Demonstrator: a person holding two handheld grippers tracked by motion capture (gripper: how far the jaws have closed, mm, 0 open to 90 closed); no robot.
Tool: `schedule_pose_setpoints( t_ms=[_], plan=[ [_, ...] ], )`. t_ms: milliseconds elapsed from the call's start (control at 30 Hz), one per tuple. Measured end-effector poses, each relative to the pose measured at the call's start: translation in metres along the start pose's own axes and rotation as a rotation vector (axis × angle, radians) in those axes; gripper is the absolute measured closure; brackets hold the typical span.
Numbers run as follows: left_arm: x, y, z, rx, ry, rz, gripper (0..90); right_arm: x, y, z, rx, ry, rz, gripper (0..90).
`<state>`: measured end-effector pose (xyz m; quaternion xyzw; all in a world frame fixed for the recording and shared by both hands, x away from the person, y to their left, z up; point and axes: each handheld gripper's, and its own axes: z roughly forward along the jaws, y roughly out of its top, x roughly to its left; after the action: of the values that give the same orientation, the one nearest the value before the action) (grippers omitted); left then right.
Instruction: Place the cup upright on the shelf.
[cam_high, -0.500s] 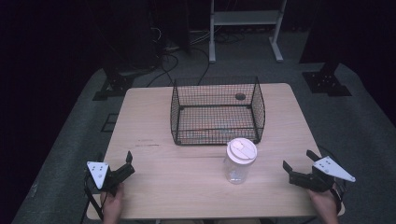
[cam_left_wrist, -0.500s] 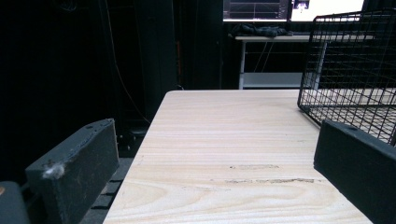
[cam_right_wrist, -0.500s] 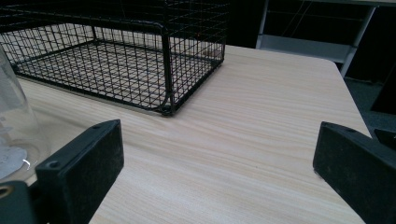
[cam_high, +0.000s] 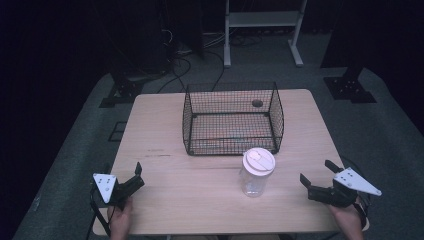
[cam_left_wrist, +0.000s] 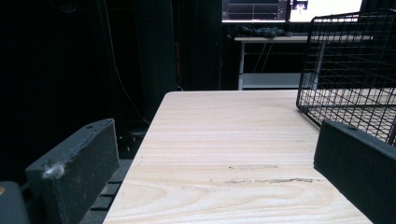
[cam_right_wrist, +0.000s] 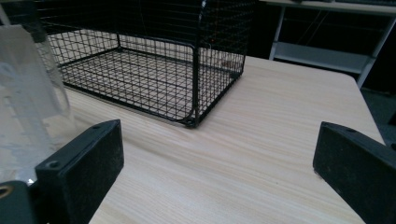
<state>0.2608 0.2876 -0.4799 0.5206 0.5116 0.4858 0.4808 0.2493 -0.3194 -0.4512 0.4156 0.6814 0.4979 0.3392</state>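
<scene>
A: Left gripper (cam_high: 131, 176), jaws first?

B: Spread wide, nothing between them. In the left gripper view the two black pads (cam_left_wrist: 74, 175) stand far apart with bare table (cam_left_wrist: 233, 140) showing between. It sits at the near left corner of the table, held by a hand (cam_high: 120, 220) coming in from the near edge; grey plate on top, jaws aimed toward the far right.

A: Right gripper (cam_high: 319, 179)?

B: Same: jaws wide apart, gripping nothing. Near right corner, hand (cam_high: 347, 220) under it, jaws pointing left toward the jar (cam_high: 256, 173). In the right gripper view the clear wall of the jar (cam_right_wrist: 28, 93) rises just beyond the left-hand pad (cam_right_wrist: 81, 163); cannot tell whether they touch there, though the high view shows a clear gap.

A: The jar itself?

B: Clear plastic, upright, white lid on. Near centre of the table, slightly right, just in front of the wire basket (cam_high: 232, 120) and apart from it.

A: Basket?

B: Black wire mesh, open top, standing toward the far side, centred. A small dark round object (cam_high: 257, 103) shows at its far right corner; too small to identify.

A: Surroundings?

B: Dark room, grey floor, cables (cam_high: 185, 60) and a white shelf frame (cam_high: 262, 30) beyond the table.
</scene>
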Motion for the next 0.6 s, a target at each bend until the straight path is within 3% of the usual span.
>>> schedule_pose_setpoints(
  t_ms=[600],
  plan=[
    [0.001,0.000,0.000,-0.005,0.004,-0.003,0.0,0.036,0.033,-0.014,-0.037,0.101,-0.091,1.3]
  ],
)
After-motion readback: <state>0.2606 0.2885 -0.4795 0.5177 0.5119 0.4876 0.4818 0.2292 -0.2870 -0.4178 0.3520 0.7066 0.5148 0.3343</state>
